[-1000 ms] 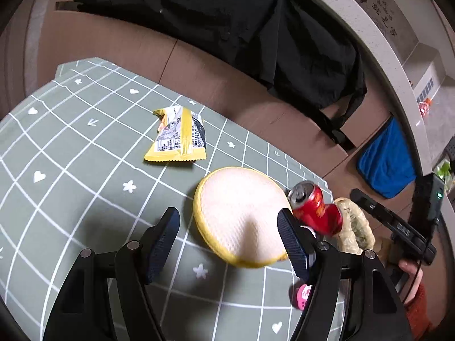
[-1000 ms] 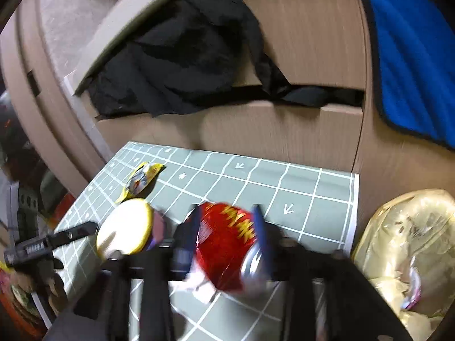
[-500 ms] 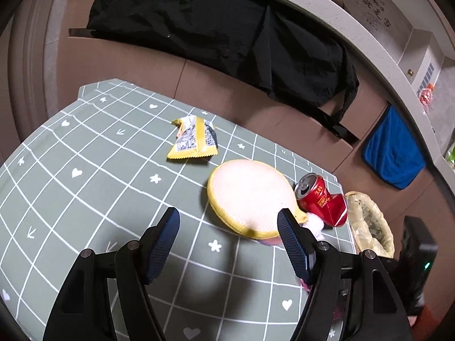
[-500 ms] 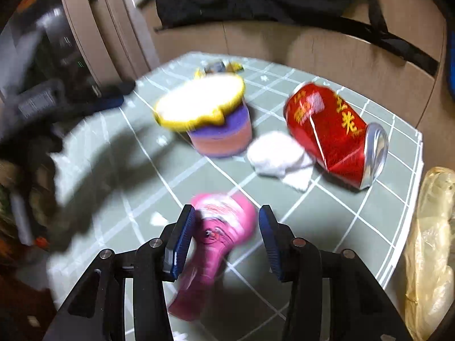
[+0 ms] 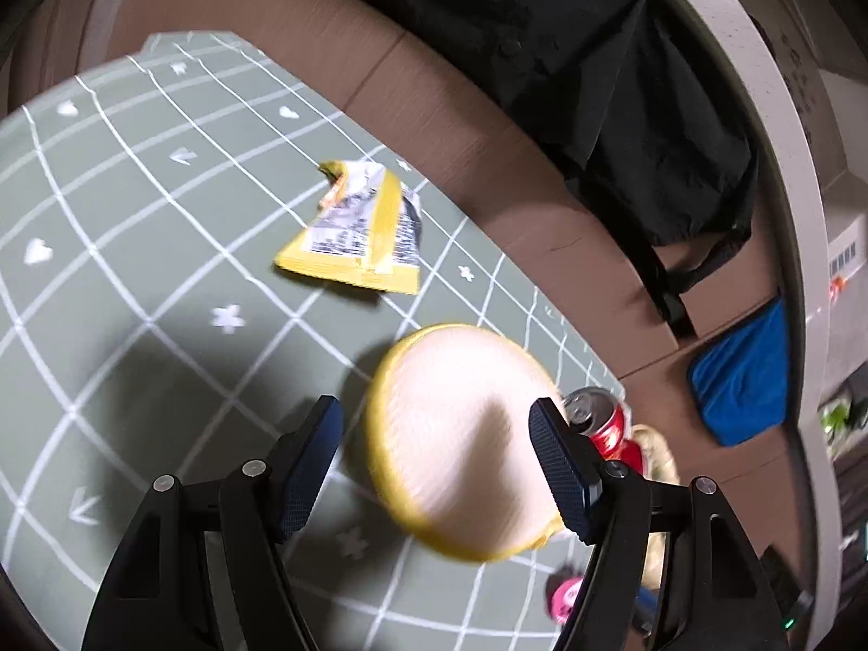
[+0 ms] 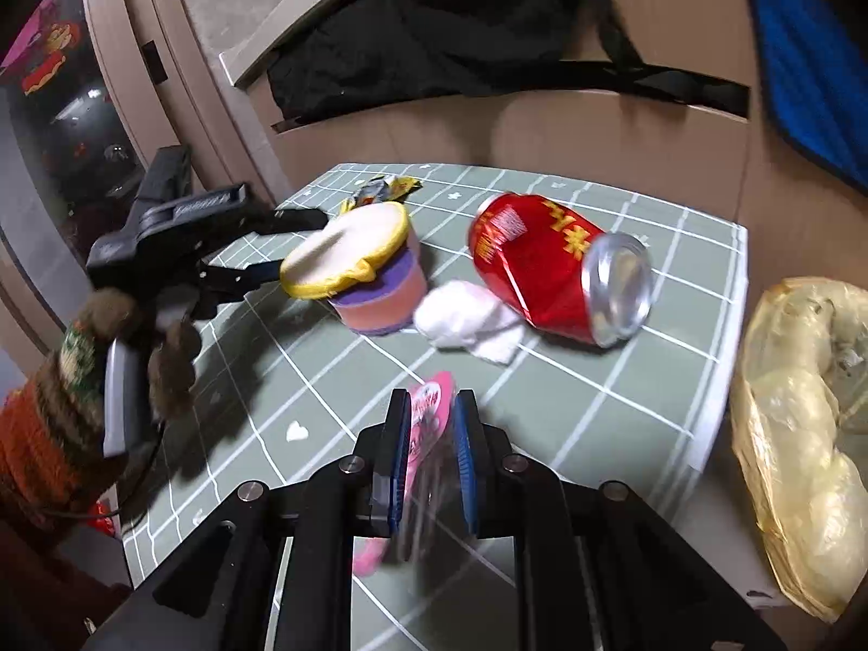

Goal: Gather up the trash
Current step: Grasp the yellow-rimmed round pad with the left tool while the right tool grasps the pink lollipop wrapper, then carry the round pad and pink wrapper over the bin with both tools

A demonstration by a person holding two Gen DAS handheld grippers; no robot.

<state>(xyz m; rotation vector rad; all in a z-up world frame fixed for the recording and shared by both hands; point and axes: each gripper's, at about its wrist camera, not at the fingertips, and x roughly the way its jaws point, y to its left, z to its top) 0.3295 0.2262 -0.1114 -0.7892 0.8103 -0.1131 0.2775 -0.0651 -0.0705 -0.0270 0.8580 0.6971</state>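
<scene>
My right gripper [image 6: 433, 407] has its jaws closing tight onto a pink packet [image 6: 428, 399], and the pads press its sides. A dented red can [image 6: 542, 266] lies on its side just beyond, next to a crumpled white tissue [image 6: 466, 325]. My left gripper [image 5: 434, 412] is open and straddles a pink and purple cup [image 6: 380, 298] with a yellow-rimmed lid [image 5: 461, 434]; the pads do not touch it. A torn yellow wrapper [image 5: 363, 233] lies flat farther back on the green checked mat [image 5: 135, 271].
A yellowish plastic bag [image 6: 803, 423] sits off the mat's right edge. A black garment [image 6: 434, 38] and a blue cloth [image 6: 803, 54] hang on the brown panel behind. A person's knitted sleeve [image 6: 49, 423] holds the left gripper.
The right gripper held the red can, left it lying on the mat, then dropped over the pink packet and shut on it. The left gripper drew back, then came in close around the cup.
</scene>
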